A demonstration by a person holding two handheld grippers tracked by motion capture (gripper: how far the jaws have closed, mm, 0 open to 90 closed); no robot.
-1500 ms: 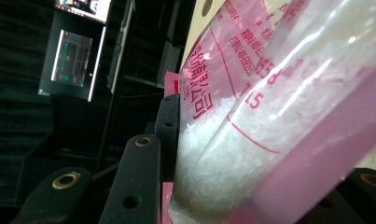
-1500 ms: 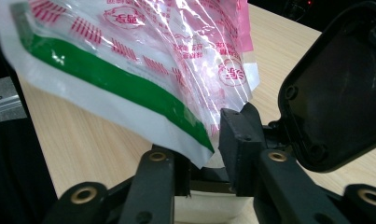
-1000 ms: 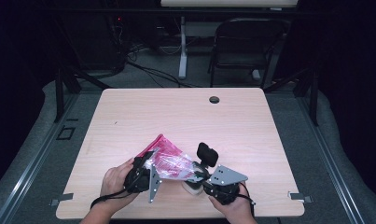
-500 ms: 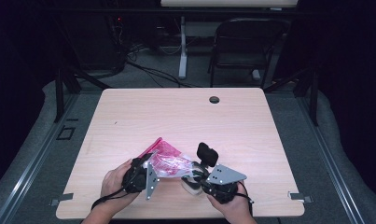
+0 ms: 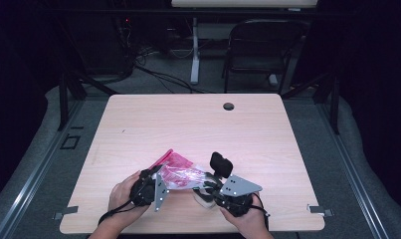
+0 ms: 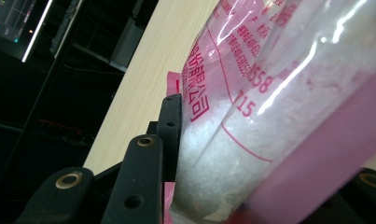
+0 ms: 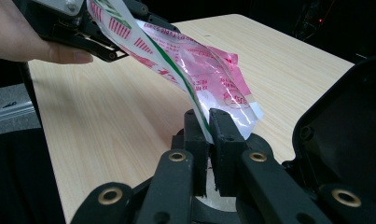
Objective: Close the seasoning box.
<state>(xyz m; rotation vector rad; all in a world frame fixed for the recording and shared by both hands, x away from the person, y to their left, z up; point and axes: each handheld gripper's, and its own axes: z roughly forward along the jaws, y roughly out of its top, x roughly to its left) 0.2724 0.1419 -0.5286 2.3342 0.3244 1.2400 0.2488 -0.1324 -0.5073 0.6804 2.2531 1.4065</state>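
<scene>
A clear plastic bag point(image 5: 180, 172) with pink print is stretched between both grippers near the table's front edge. My left gripper point(image 5: 155, 184) has its jaws closed around the bag's bulging end point(image 6: 269, 116), which holds white granular stuff; one black fingertip point(image 6: 170, 122) presses its side. My right gripper point(image 5: 208, 191) is shut on the bag's thin green-striped edge point(image 7: 202, 114), with both jaws pinched together. In the right gripper view the bag point(image 7: 209, 70) rises to the upper left, to the left gripper point(image 7: 83, 28) and the hand holding it.
A black rounded object point(image 5: 220, 163) stands just beyond the right gripper and looms at the right of its view point(image 7: 344, 140). The wooden table point(image 5: 198, 124) has a cable hole point(image 5: 229, 106) at its far edge. A dark chair point(image 5: 260, 50) stands behind.
The left gripper has edged slightly to the left with the bag still in it. The right gripper has kept still.
</scene>
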